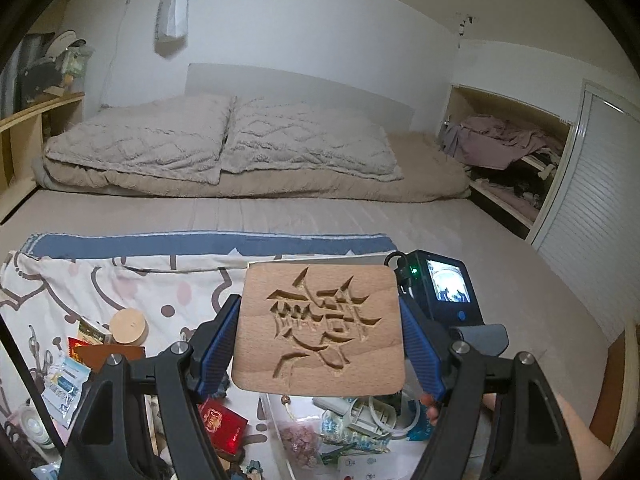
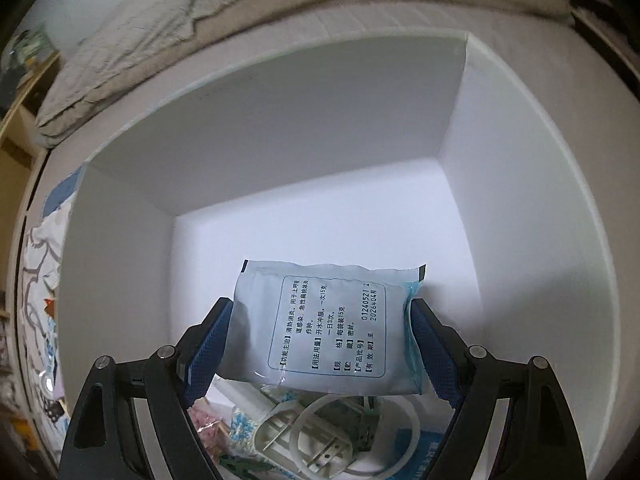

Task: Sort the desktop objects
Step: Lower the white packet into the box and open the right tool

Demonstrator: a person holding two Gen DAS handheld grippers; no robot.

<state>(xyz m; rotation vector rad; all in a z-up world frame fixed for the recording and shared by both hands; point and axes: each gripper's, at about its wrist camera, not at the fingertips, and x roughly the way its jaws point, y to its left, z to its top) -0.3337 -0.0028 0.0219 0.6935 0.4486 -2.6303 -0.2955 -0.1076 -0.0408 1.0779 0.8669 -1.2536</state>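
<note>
left gripper (image 1: 320, 340): clamping a carved wooden coaster (image 1: 320, 326) edge to edge, hovering near the white box (image 1: 276, 420)
right gripper (image 2: 322, 344): pinching a medicine sachet (image 2: 326, 330), pointing down into the box (image 2: 520, 240)
box contents: white plug (image 2: 296, 432) and bits piling at the near end
tip: probably best letting go low over the bare far floor

Home bedroom: bed (image 1: 320, 216), pillows (image 1: 224, 140).

Coaster (image 1: 320, 328): light wood, carved angular motif. Sachet (image 2: 328, 328): pale blue-white, black print, teal edge. Box (image 2: 280, 128): white. Pads (image 1: 218, 344): blue, ribbed. Cloth (image 1: 120, 280): white, brown and pink spots, blue border. Packet (image 1: 222, 426): red
</note>
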